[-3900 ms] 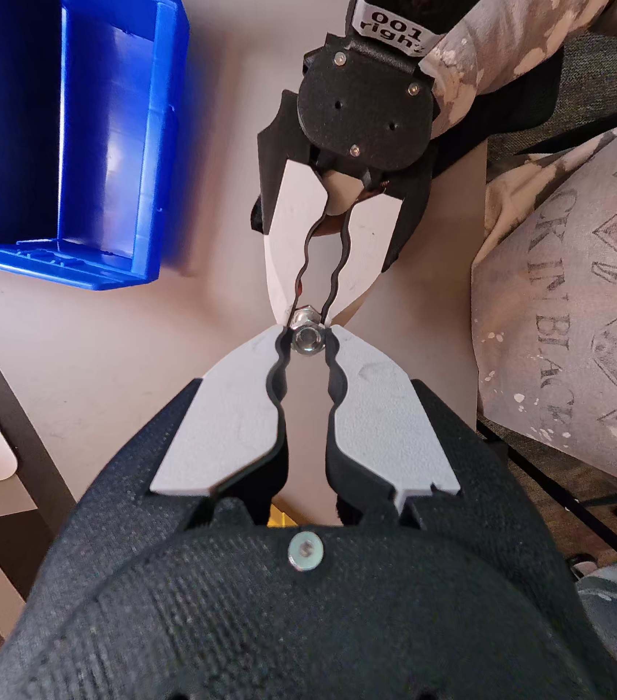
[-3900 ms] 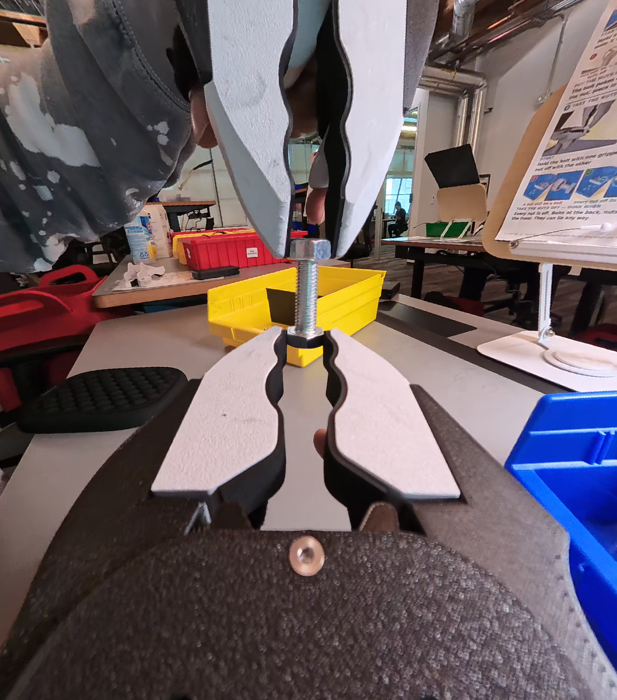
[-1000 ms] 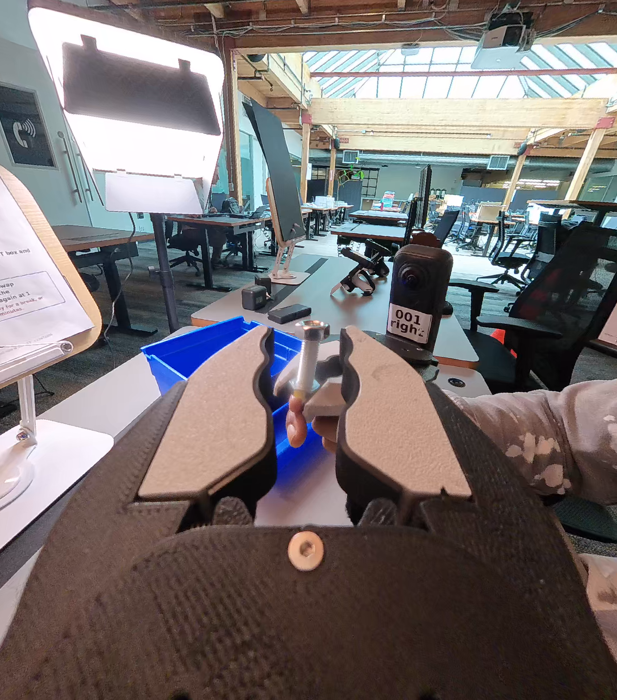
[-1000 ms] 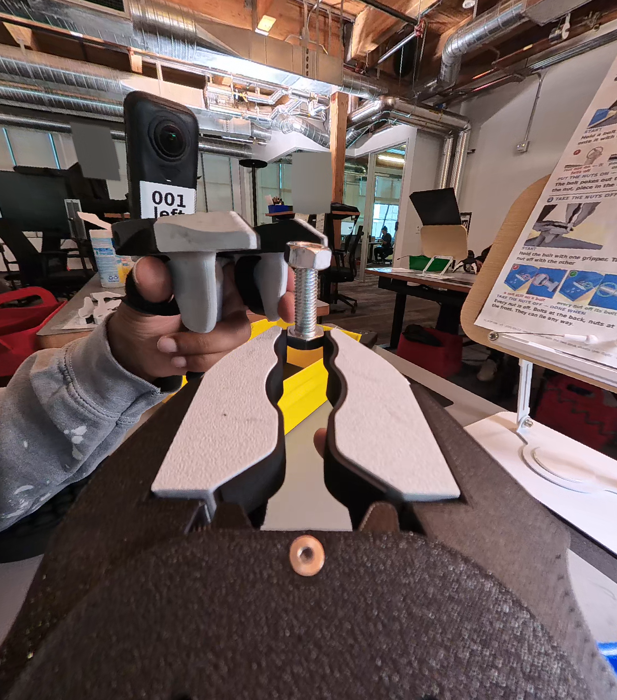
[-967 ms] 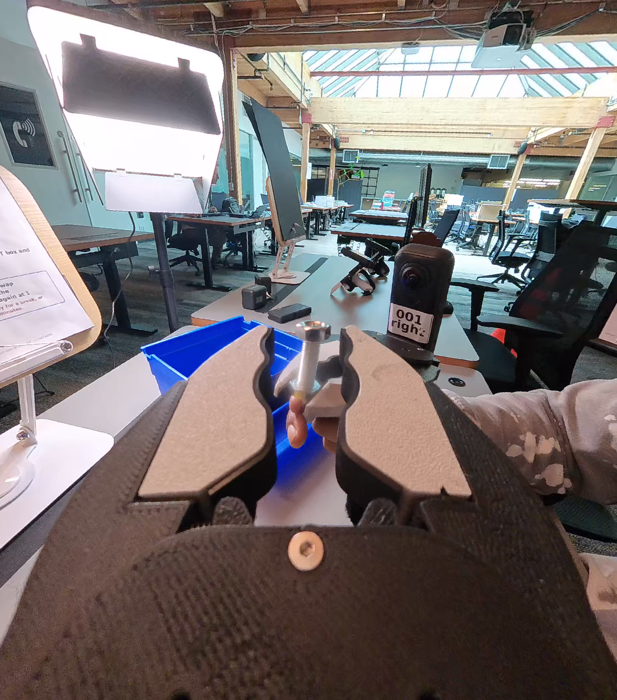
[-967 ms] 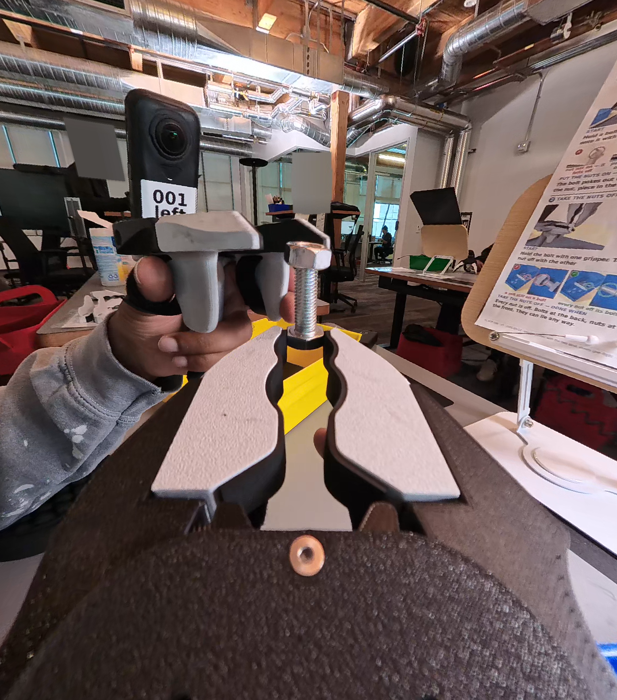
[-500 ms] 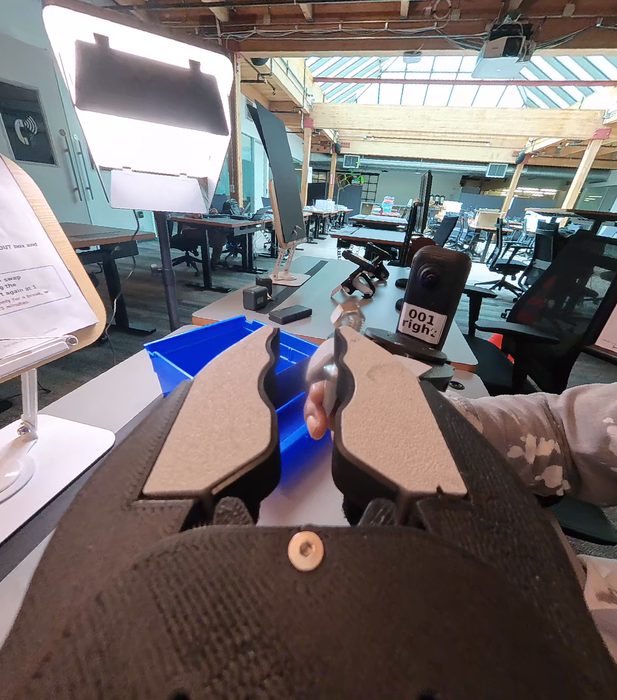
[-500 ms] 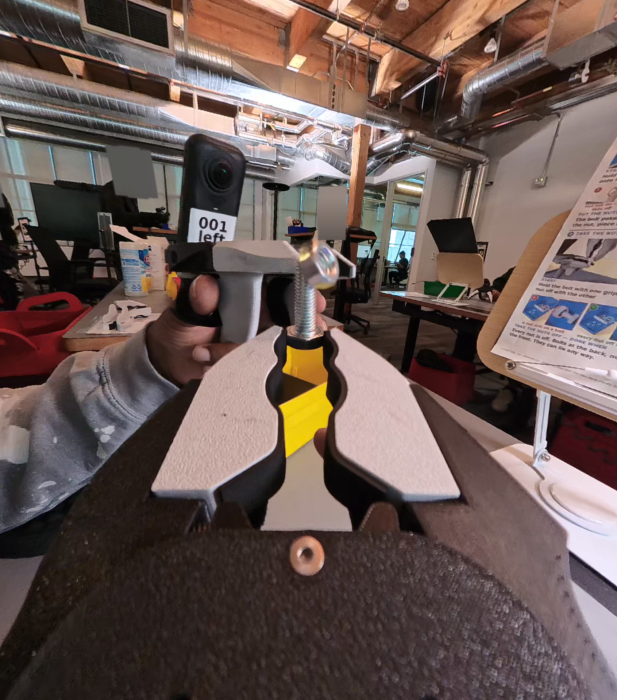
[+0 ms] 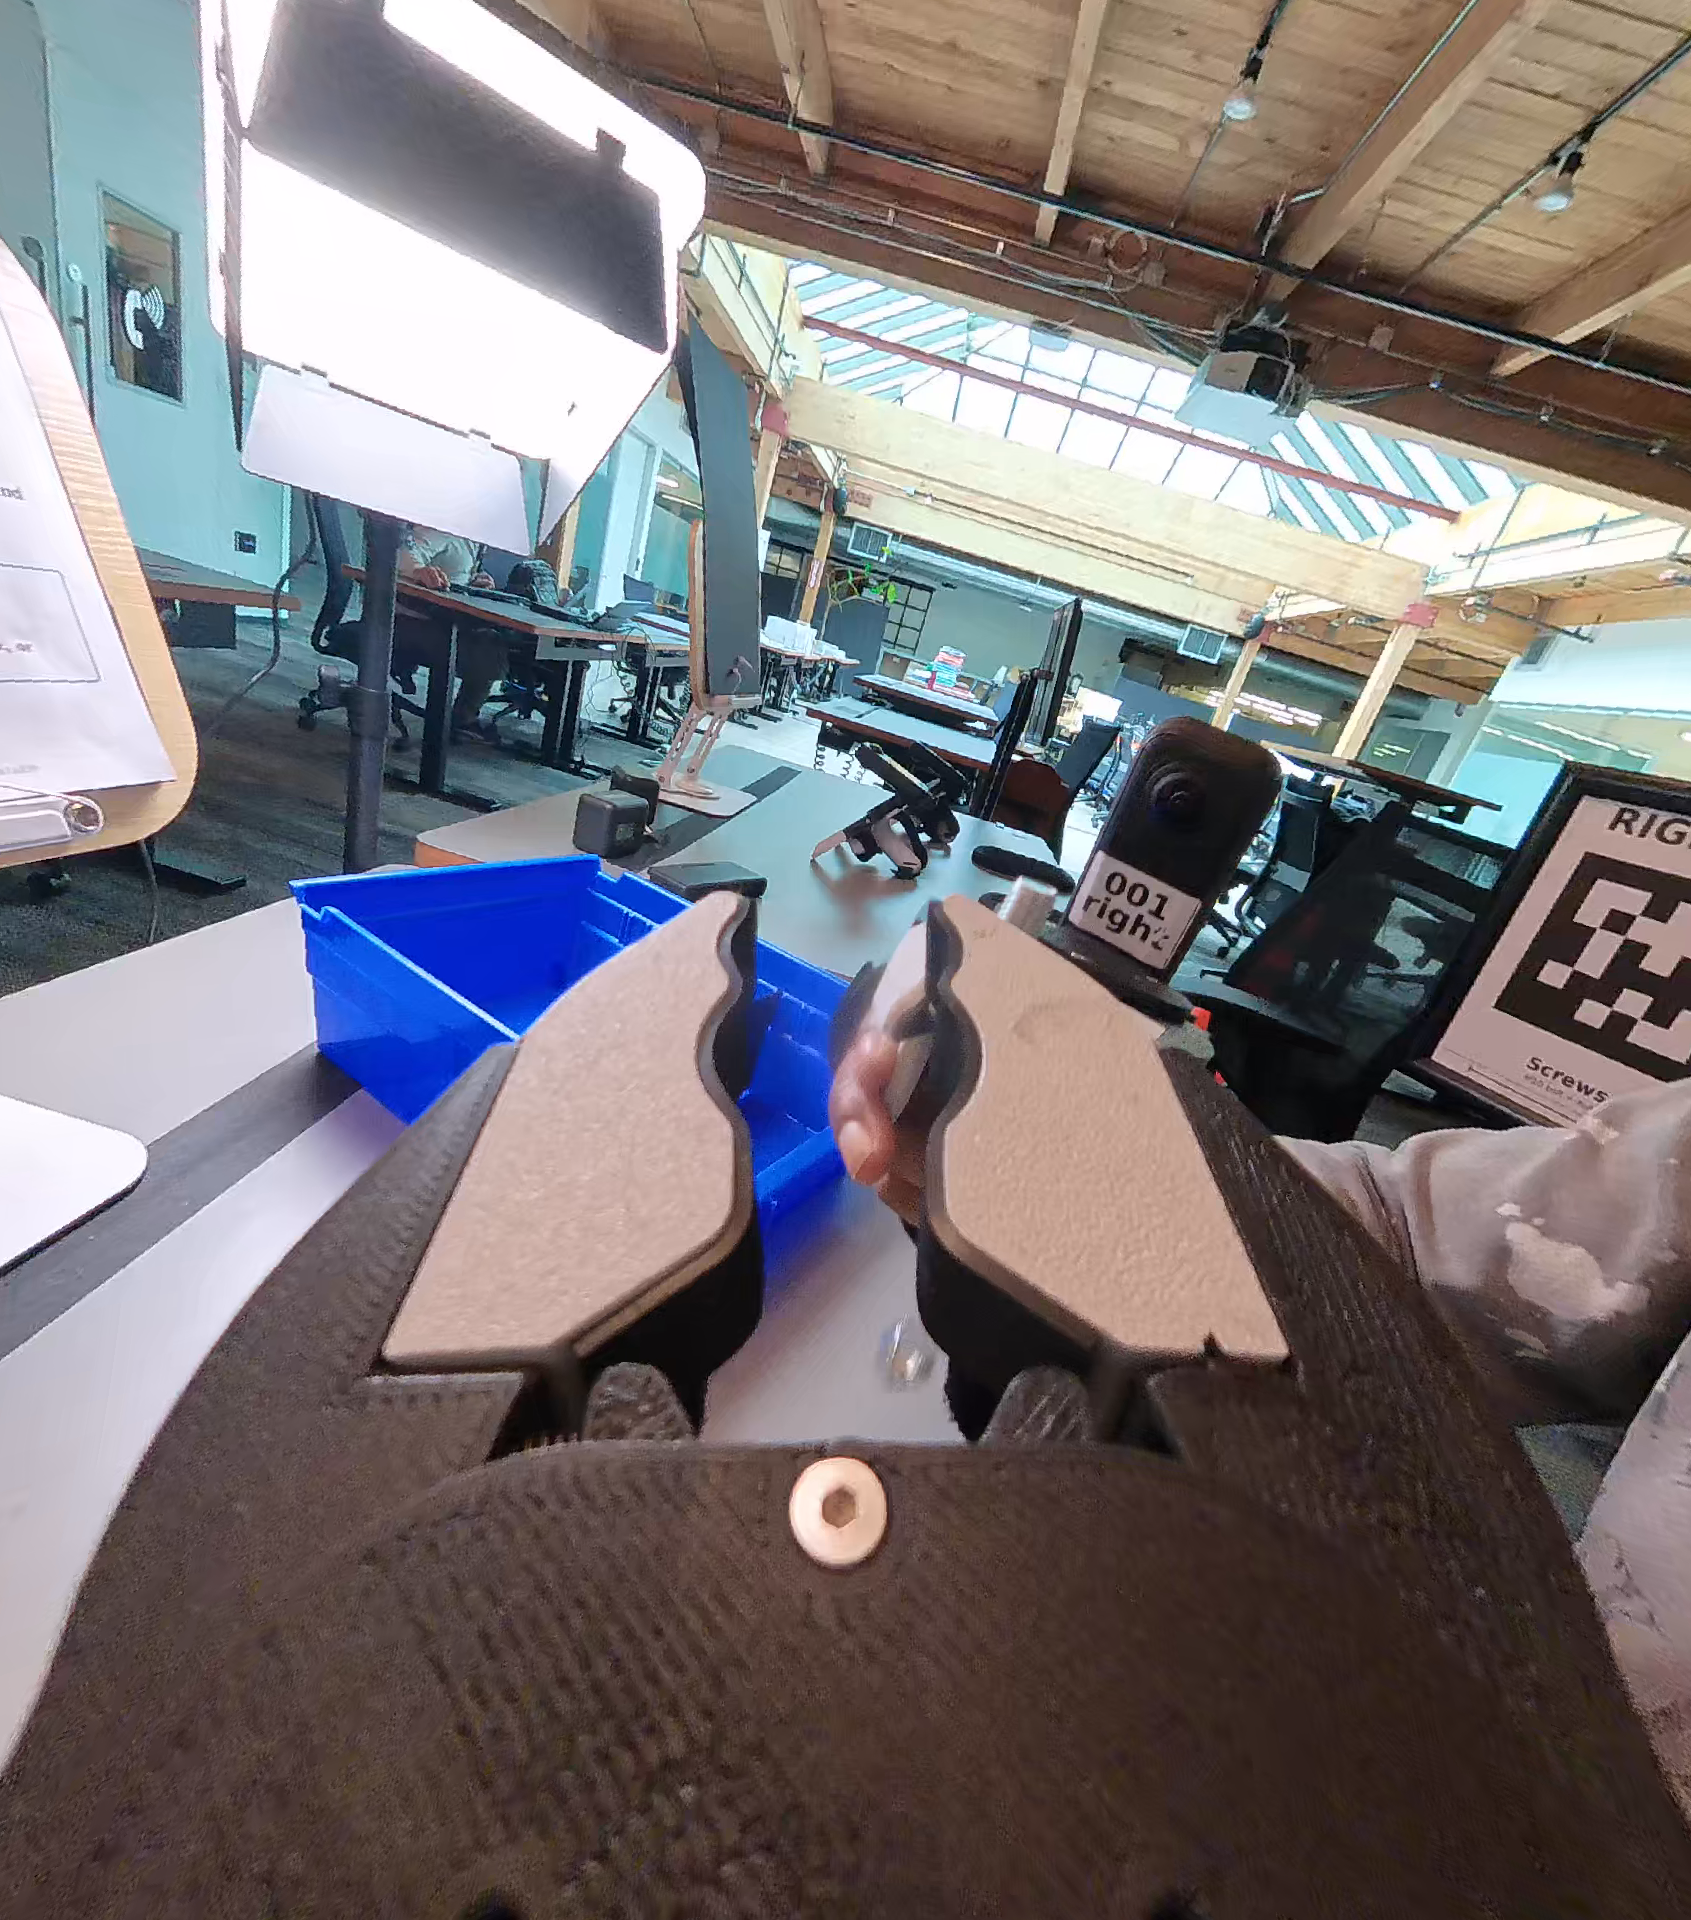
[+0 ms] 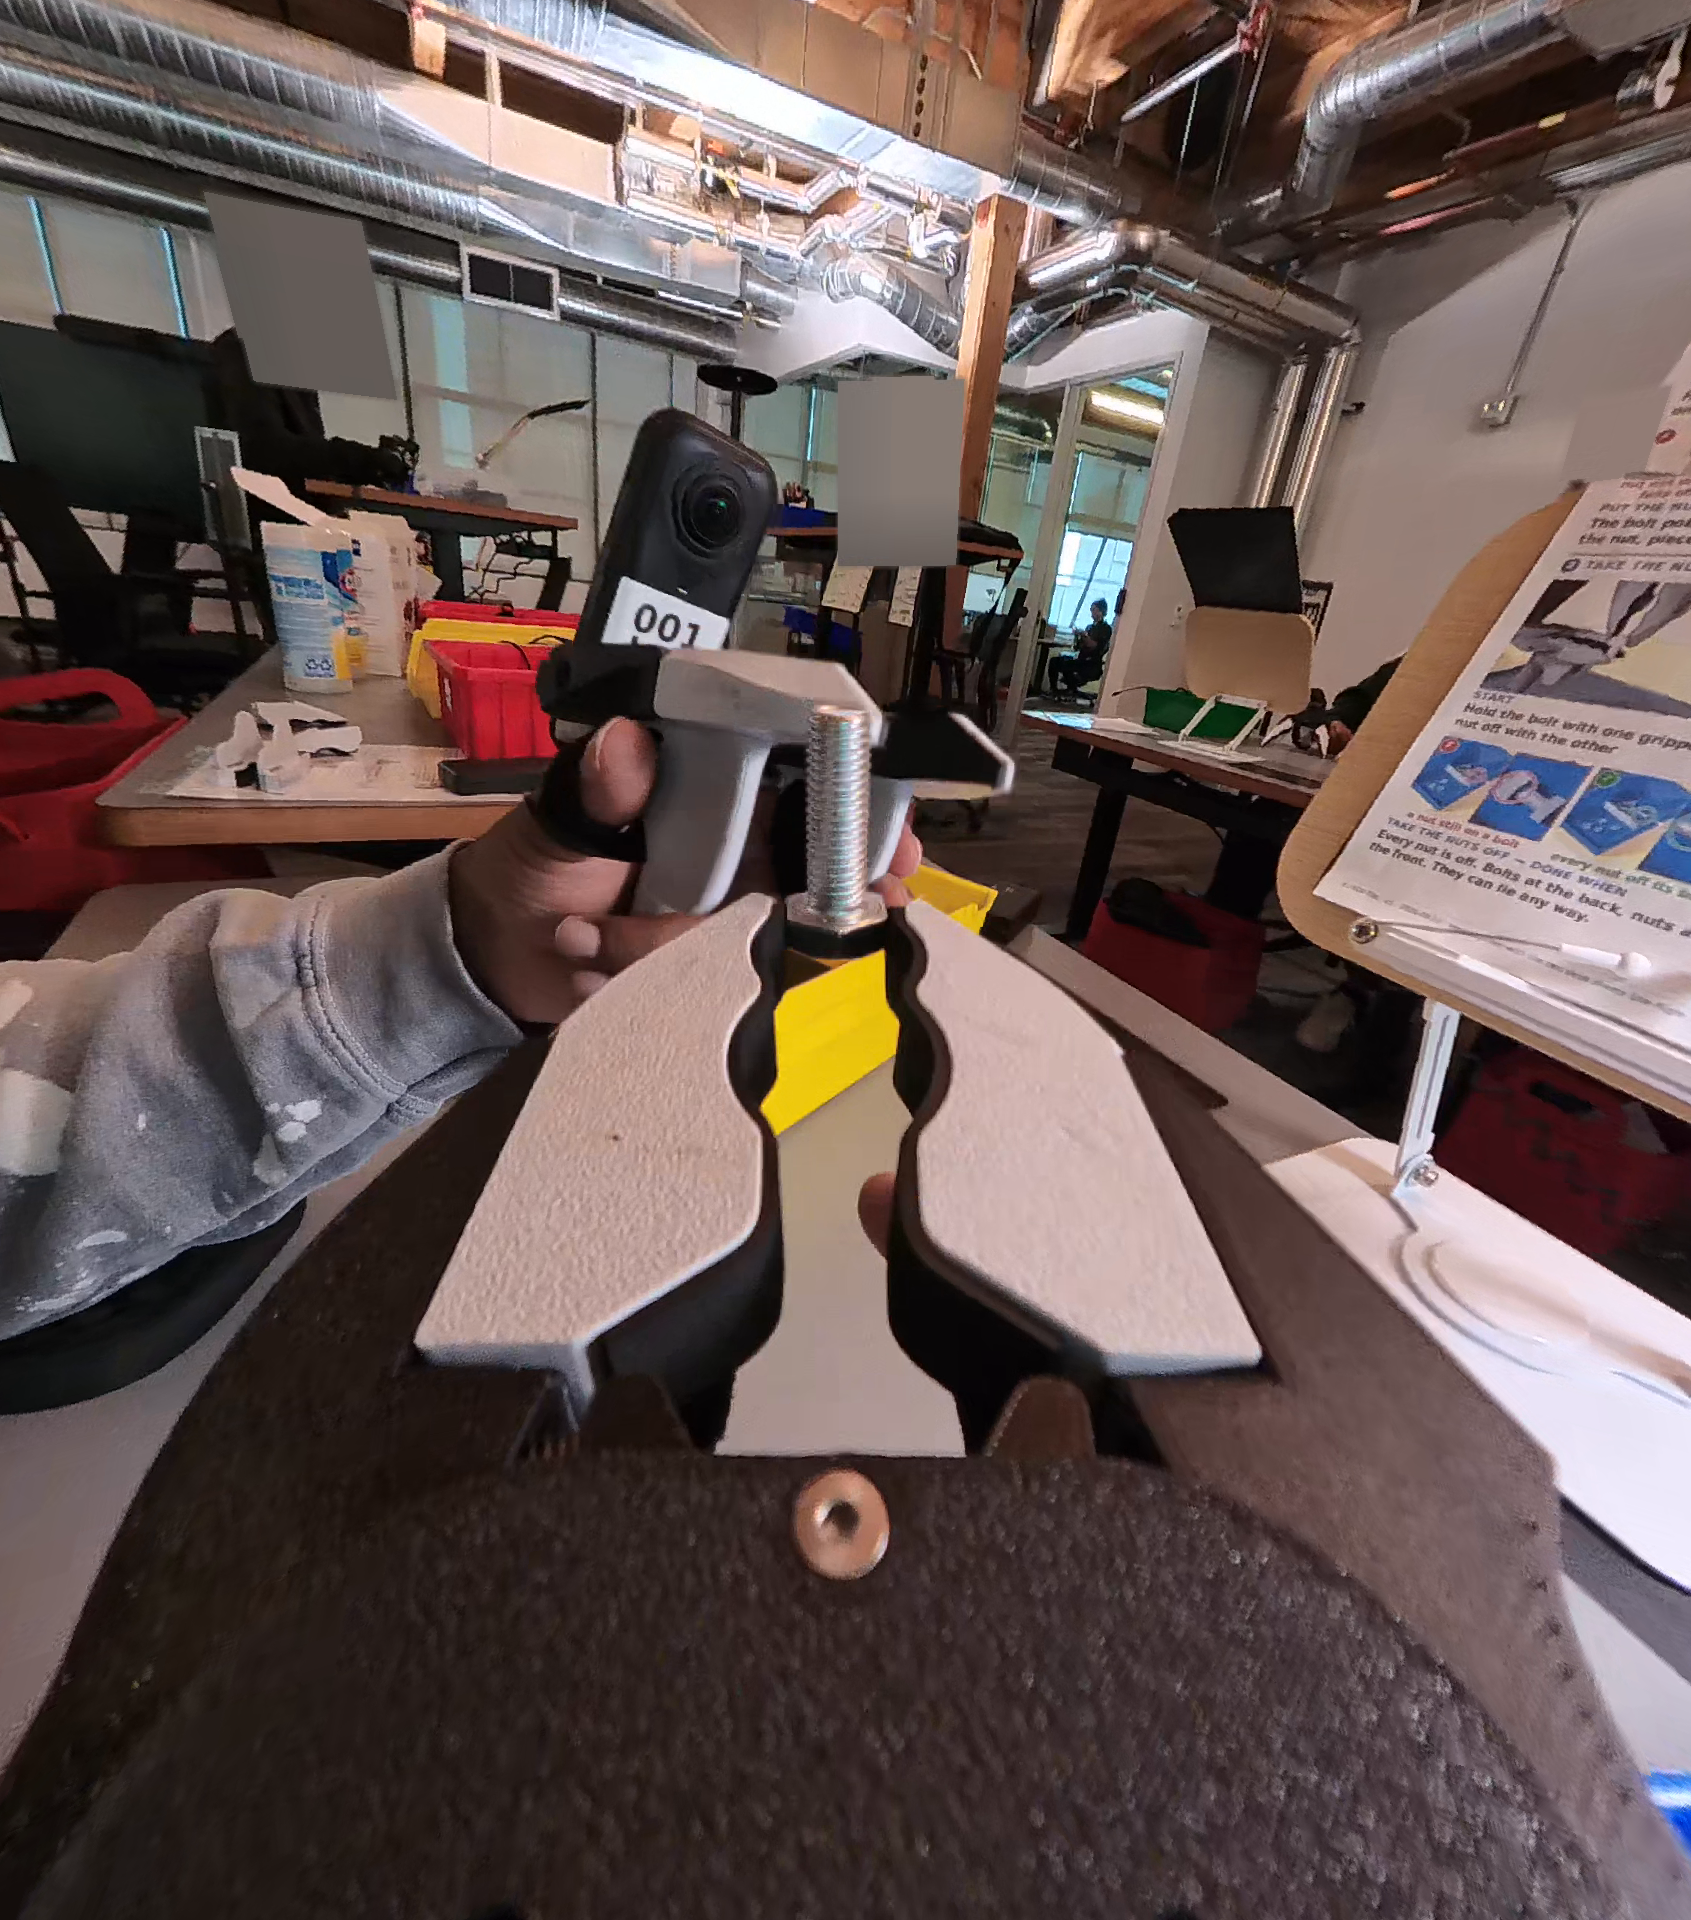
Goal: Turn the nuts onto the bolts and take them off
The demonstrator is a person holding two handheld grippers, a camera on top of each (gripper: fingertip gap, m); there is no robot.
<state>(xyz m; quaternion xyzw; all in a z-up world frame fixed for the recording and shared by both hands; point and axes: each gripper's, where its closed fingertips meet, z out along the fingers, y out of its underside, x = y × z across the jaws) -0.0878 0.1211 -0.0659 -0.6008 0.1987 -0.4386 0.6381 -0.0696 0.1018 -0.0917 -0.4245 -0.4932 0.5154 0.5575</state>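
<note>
My right gripper [image 10: 836, 920] is shut on a silver nut [image 10: 836, 914] at its fingertips. A threaded silver bolt [image 10: 839, 805] stands upright out of the nut. My left gripper [image 9: 836, 920] is open and empty. In the right wrist view its grey fingers [image 10: 716, 748] stand just behind the bolt's top end, held by a hand. In the left wrist view the bolt's end [image 9: 1023, 896] shows to the right of my right finger, outside the jaws. A finger of the right gripper [image 9: 908, 1039] shows between the jaws.
A blue bin [image 9: 467, 956] stands ahead on the grey table [image 9: 145, 1049]; a yellow bin [image 10: 830, 1029] sits beyond the right gripper. An instruction stand [image 10: 1599, 727] on a white base [image 10: 1547, 1403] is at the right. A small silver piece [image 9: 908, 1361] lies on the table. Some 4 cm of space lies between my two pairs of fingers.
The left gripper has opened wider and moved off the bolt, which was between its jaws a second ago. The right gripper still holds the nut with the bolt upright.
</note>
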